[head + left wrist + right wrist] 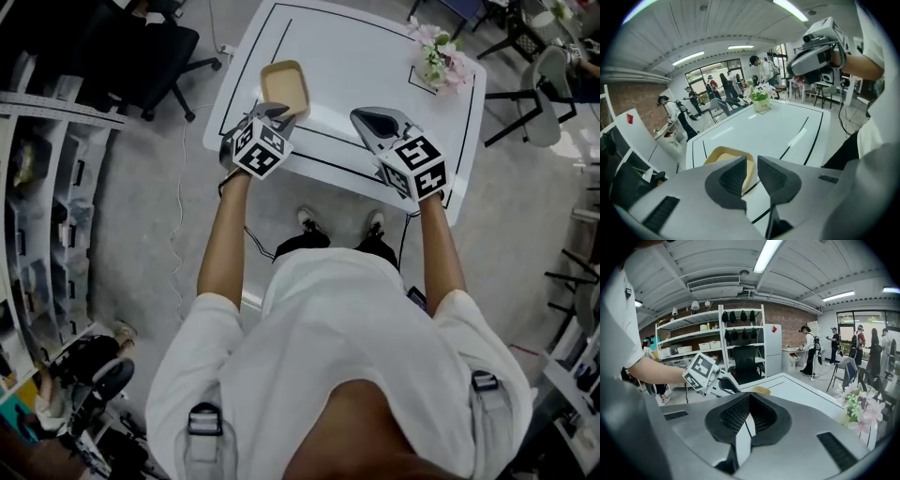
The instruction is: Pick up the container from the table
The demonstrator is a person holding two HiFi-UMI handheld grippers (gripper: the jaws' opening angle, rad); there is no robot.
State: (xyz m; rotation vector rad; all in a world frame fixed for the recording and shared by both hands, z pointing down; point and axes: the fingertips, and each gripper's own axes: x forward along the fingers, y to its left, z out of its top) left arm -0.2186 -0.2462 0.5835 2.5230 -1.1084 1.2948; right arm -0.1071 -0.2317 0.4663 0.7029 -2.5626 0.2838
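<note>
A shallow tan container lies on the white table near its left front corner. My left gripper hovers at the container's near edge. In the left gripper view its jaws stand a narrow gap apart, and the container shows just behind the left jaw and through the gap. I see nothing clamped. My right gripper hangs over the table's front edge, to the right of the container and clear of it. Its tips meet with nothing between them. The container peeks over them.
A pot of pink and white flowers stands at the table's far right corner. A black office chair is left of the table and more chairs are to the right. Shelving and people stand in the background.
</note>
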